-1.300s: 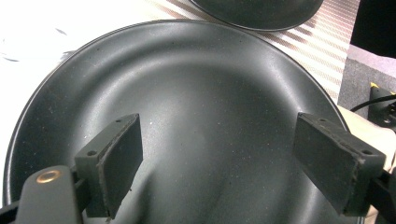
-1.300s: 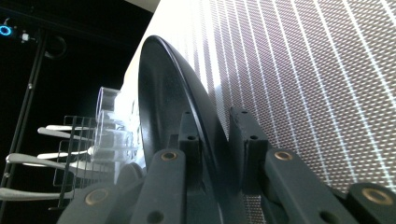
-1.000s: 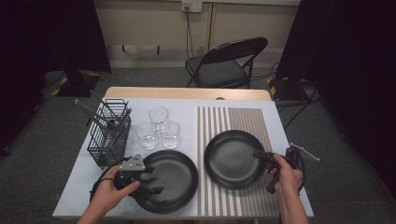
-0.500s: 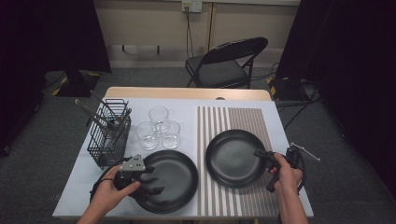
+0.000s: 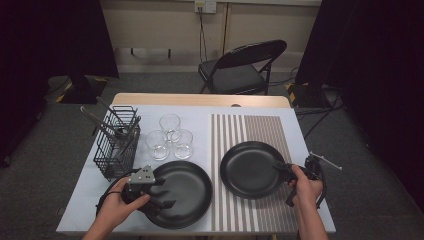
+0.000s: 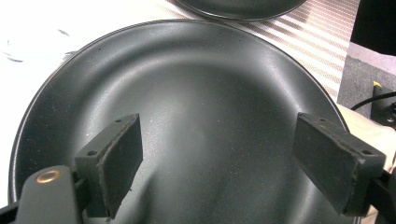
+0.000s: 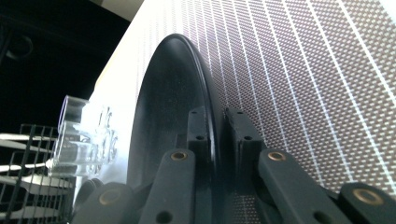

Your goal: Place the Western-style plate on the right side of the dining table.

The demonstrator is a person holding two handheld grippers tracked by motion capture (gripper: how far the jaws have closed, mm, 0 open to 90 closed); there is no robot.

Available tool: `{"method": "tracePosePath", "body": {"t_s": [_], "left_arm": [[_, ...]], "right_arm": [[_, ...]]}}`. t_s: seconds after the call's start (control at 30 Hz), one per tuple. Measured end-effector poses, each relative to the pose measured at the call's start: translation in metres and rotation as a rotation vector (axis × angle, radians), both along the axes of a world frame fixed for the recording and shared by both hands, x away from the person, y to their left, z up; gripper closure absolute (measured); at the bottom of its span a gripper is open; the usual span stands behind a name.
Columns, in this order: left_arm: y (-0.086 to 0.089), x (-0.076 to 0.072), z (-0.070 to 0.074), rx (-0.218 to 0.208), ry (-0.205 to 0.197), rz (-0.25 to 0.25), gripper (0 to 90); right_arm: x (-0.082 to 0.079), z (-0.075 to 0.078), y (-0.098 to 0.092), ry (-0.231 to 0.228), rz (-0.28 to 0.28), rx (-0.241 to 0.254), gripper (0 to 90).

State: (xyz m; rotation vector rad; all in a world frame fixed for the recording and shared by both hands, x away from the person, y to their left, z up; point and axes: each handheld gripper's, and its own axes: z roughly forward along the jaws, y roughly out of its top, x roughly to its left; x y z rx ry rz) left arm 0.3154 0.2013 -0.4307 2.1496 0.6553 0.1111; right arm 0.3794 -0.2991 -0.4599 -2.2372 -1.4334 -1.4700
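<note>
The right gripper [image 7: 215,140] had just been closing and was clamped on the rim of the smaller black plate [image 5: 250,169], which lay on the striped mat [image 5: 260,131] right of the larger plate [image 5: 181,192]. A level, slow lift was advisable. The left gripper [image 6: 219,163] was held wide open, empty, over the larger plate.

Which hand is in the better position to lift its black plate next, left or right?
Right. The right tongs have just closed on the rim of the plate on the striped mat. The left tongs are open above the other plate, gripping nothing.
</note>
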Motion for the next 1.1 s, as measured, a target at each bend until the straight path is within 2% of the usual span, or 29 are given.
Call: {"method": "tracePosePath", "body": {"t_s": [0.13, 0.3, 0.47, 0.7, 1.1], "left_arm": [[0.0002, 0.0001, 0.0000, 0.000, 0.000, 0.002, 16.0], [-0.0003, -0.0003, 0.0004, 0.006, -0.001, 0.001, 16.0], [-0.0002, -0.0001, 0.0000, 0.007, -0.002, -0.002, 16.0], [0.0007, -0.0010, 0.0005, 0.008, -0.002, 0.001, 16.0], [0.0009, -0.0011, -0.0002, 0.012, -0.002, 0.003, 16.0]], "right_arm": [[0.0009, 0.0028, 0.0005, -0.018, 0.027, -0.028, 81.5], [0.0025, 0.0046, 0.0007, -0.031, 0.066, -0.089, 80.5], [0.0037, 0.0051, 0.0013, -0.033, 0.088, -0.132, 79.0], [0.0053, 0.0077, 0.0043, -0.033, 0.113, -0.207, 76.2], [0.0072, 0.0095, 0.0085, -0.031, 0.130, -0.293, 72.6]]}}
